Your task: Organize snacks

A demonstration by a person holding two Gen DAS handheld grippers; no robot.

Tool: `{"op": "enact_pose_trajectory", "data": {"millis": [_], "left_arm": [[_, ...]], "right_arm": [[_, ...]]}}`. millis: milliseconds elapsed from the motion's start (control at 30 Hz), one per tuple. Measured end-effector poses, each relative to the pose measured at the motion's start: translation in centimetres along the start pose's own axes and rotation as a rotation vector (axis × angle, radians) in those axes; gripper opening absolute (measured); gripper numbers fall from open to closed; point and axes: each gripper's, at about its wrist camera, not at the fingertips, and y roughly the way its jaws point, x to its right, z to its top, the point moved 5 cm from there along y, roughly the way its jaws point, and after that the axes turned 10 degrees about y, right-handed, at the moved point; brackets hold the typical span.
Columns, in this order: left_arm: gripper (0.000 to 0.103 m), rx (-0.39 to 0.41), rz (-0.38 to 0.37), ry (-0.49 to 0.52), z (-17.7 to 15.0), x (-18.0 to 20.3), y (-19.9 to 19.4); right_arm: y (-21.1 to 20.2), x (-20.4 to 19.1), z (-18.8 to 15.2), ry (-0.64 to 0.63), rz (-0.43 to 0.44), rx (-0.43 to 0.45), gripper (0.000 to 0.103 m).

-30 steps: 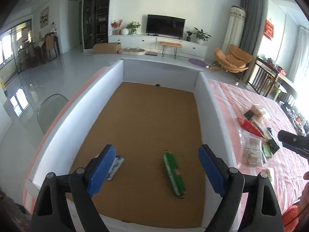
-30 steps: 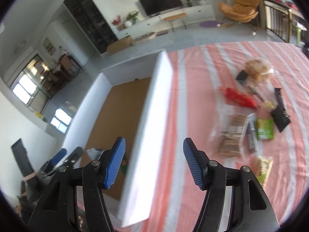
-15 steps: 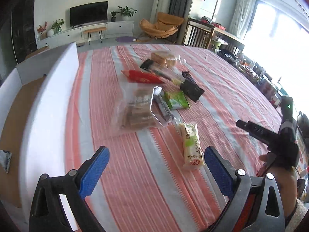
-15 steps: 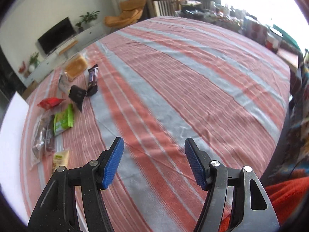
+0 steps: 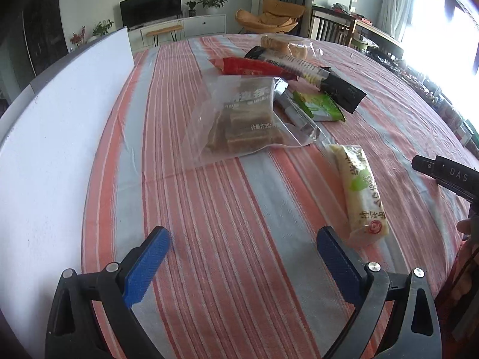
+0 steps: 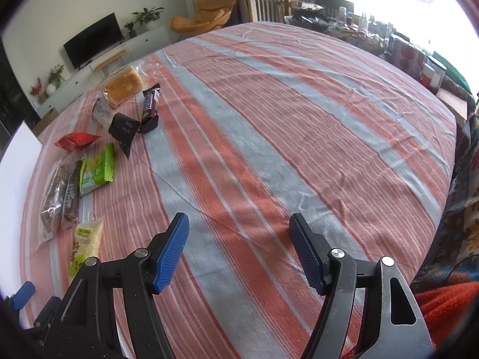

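So my left gripper (image 5: pixel 241 264) is hanging over the striped worktop (image 5: pixel 209 209) with its blue fingers (image 5: pixel 143 264) spread wide, nothing between them but cloth. The right gripper (image 6: pixel 239 251) is over a bare stretch of the same worktop, its fingers (image 6: pixel 170 251) opening up a bit more right now, also with nothing between them.

The snacks are all in a loose cluster on the cloth ahead of my left gripper. Closest is a pale yellow-and-green packet (image 5: pixel 360 193), lying just beyond my right-hand finger in the left view. Further back there's a clear bag of brown bars (image 5: pixel 239 119), with a silvery wrapper (image 5: pixel 295 110) tucked along its edge and a green packet (image 5: pixel 318 106) just beside that. Behind those are a red packet (image 5: pixel 248 67), a black packet (image 5: pixel 341 91) and a bag of bread (image 5: pixel 284 45) at the far end. From the right view I can also see a dark chocolate bar (image 6: pixel 149 106) sitting next to the black packet.

The white wall of the box (image 5: pixel 60 119) runs along the left edge of the worktop, well apart from the nearest snack. The inside of it isn't visible from here.
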Motion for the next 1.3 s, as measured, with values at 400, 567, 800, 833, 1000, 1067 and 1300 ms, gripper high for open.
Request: {"op": "enact_pose_trajectory", "data": {"millis": [400,567,800,833,1000,1067,1300], "left_arm": [[0.103,-0.002,0.016,0.035,-0.11,0.39,0.32],[0.103,-0.002,0.017,0.034,-0.13,0.34,0.24],[0.103,-0.001,0.017,0.034,-0.16,0.31,0.24],[0.103,-0.001,0.017,0.034,-0.15,0.32,0.25],[0.103,-0.001,0.017,0.035,-0.14,0.32,0.26],[0.103,-0.001,0.017,0.035,-0.14,0.32,0.26],[0.103,-0.001,0.017,0.035,-0.16,0.31,0.25]], "right_arm": [[0.1,-0.54,-0.38,-0.035,-0.023,-0.002,0.079],[0.05,-0.49,-0.35,-0.03,-0.015,-0.002,0.08],[0.03,-0.44,-0.33,-0.031,-0.014,-0.003,0.08],[0.02,-0.46,-0.31,-0.03,-0.014,-0.004,0.08],[0.03,-0.5,-0.35,-0.035,-0.019,-0.004,0.081],[0.03,-0.51,-0.36,-0.038,-0.022,-0.004,0.081],[0.02,-0.57,-0.36,-0.04,-0.024,-0.004,0.081]]}}
